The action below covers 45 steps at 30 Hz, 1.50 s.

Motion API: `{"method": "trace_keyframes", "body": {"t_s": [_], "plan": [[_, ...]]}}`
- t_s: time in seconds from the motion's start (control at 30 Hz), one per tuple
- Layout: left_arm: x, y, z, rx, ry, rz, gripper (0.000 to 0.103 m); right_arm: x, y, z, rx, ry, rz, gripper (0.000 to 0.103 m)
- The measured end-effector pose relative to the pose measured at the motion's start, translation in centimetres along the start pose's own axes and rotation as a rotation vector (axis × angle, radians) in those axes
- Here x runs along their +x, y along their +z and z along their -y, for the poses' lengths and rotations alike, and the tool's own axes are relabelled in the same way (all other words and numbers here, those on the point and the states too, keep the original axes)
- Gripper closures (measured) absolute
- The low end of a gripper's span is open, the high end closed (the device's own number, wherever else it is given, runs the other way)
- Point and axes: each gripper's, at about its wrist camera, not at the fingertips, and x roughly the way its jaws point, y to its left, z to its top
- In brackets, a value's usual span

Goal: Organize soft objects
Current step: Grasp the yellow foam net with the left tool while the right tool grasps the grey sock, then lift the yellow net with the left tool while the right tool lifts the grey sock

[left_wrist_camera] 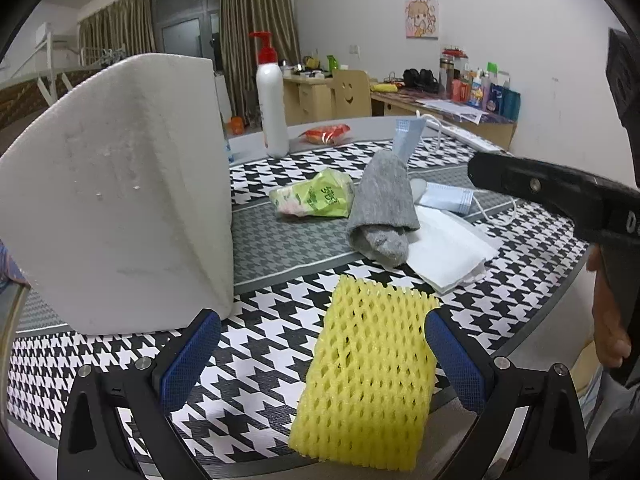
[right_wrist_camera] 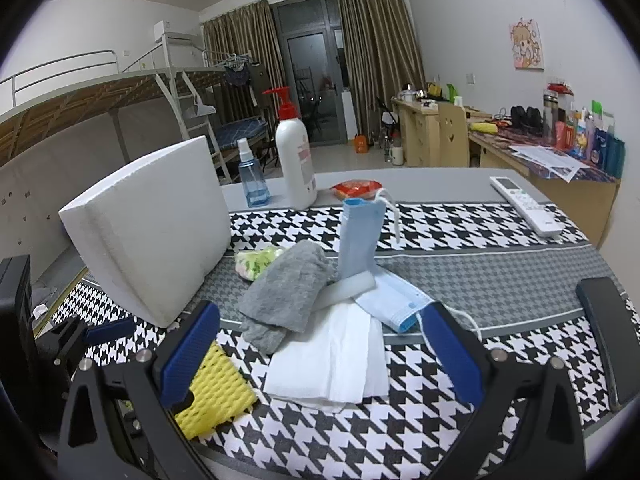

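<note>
- Yellow foam net sleeve (left_wrist_camera: 362, 368) lies flat on the houndstooth cloth of the counter (left_wrist_camera: 256, 344), between the left gripper's (left_wrist_camera: 320, 360) wide-spread blue fingers (left_wrist_camera: 188, 360), which grip nothing.
- Grey sock (right_wrist_camera: 286, 300) rests partly on white tissue (right_wrist_camera: 332, 364), beside blue face masks (right_wrist_camera: 362, 240).
- Right gripper (right_wrist_camera: 320, 356) hovers over the tissue, fingers apart, empty.
- White foam block (right_wrist_camera: 152, 224) stands tilted at left.

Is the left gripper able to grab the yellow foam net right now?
Probably yes. The left gripper is open, and the yellow foam net lies flat on the table between its fingers with nothing on top.
</note>
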Motion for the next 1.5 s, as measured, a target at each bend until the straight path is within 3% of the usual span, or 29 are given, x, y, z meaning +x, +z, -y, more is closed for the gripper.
{"method": "trace_keyframes", "body": {"t_s": [0.47, 0.67, 1.07, 1.2, 1.37, 1.5], "plan": [[0.9, -0.8, 0.6, 0.039, -0.023, -0.077, 0.022, 2.2, 0.4, -0.6, -0.025, 0.032, -0.047, 0.001], [0.9, -1.0, 1.0, 0.061, -0.053, -0.077, 0.040, 3.0, 0.7, -1.1, -0.031, 0.056, -0.068, 0.003], [0.7, -0.7, 1.2, 0.072, -0.142, -0.093, 0.074, 5.8, 0.6, -2.1, -0.028, 0.099, -0.164, 0.022], [0.5, -0.7, 1.5, 0.087, -0.142, -0.069, 0.092, 6.6, 0.5, -2.0, -0.016, 0.109, -0.198, 0.032], [0.7, -0.9, 1.2, 0.067, -0.133, -0.065, 0.093, 7.0, 0.5, -2.3, -0.018, 0.112, -0.218, 0.037], [0.5, -0.9, 1.1, 0.062, -0.138, -0.056, 0.093, 7.4, 0.4, -2.5, -0.022, 0.111, -0.236, 0.052]]}}
